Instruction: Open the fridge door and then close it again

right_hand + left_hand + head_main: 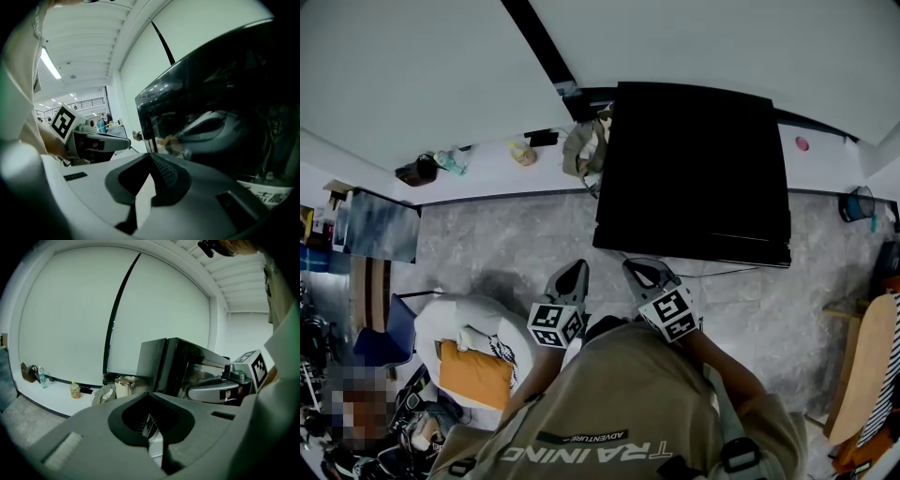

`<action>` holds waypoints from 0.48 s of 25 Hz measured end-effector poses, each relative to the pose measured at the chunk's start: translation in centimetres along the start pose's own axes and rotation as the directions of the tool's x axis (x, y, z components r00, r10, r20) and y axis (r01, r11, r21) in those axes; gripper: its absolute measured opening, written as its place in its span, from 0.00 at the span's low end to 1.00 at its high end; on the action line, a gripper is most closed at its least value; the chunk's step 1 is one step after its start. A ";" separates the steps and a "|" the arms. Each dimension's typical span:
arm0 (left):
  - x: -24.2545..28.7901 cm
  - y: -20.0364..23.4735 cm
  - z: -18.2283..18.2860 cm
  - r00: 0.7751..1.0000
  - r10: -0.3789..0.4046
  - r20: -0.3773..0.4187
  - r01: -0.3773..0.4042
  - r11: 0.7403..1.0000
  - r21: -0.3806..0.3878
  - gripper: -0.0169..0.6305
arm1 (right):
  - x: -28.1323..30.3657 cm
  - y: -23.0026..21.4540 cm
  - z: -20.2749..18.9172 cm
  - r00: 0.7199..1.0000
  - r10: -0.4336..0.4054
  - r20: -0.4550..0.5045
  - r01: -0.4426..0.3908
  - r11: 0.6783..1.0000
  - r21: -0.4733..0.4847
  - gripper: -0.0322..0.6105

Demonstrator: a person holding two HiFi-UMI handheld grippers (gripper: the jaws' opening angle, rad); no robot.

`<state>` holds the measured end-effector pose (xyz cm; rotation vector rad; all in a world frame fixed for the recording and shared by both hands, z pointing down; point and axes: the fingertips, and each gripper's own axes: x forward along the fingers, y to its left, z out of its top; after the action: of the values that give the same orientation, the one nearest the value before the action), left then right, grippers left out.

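I see a white ledge (487, 176) running along the wall. On it, from its left end, sit a dark handbag (416, 171), a clear bottle (450, 161), a yellow bottle (523, 153) and a tan bag (586, 145). A pink disc (802, 143) lies toward its right end.

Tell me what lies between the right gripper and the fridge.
Only a narrow strip of bare grey floor shows between the right gripper and the fridge, in the head view.

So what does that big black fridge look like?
The fridge is a big black box with a shiny front that mirrors the room. Its door looks shut. It stands on the grey floor, back to the white wall, with a bag close beside it. Nothing is gripping it.
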<state>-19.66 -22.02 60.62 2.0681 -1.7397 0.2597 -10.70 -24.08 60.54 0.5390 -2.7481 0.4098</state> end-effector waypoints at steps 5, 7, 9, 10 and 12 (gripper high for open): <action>-1.3 0.2 -0.2 0.999 -0.024 0.023 0.024 1.000 0.014 0.03 | 0.0 2.4 0.1 1.000 0.021 -0.001 -0.021 0.998 -0.061 0.04; -1.9 0.3 0.0 0.999 -0.036 0.038 0.035 0.999 0.018 0.03 | 0.0 3.6 0.2 1.000 0.018 -0.004 -0.018 0.995 -0.094 0.04; -2.8 0.2 0.0 0.998 -0.050 0.034 0.049 0.999 0.019 0.03 | -0.2 4.6 0.3 1.000 0.002 -0.004 -0.002 0.995 -0.102 0.04; -3.4 0.1 -0.1 0.998 -0.057 0.028 0.057 0.998 0.017 0.03 | -0.4 5.1 0.4 1.000 -0.009 -0.004 0.008 0.995 -0.104 0.04; -4.7 -0.1 -0.1 0.997 -0.072 0.026 0.071 0.997 0.022 0.03 | -0.8 6.1 0.5 1.000 -0.028 -0.003 0.027 0.994 -0.109 0.04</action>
<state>-20.53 -17.73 58.80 2.1535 -1.6810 0.2304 -12.57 -18.52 58.47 0.5462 -2.7359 0.2523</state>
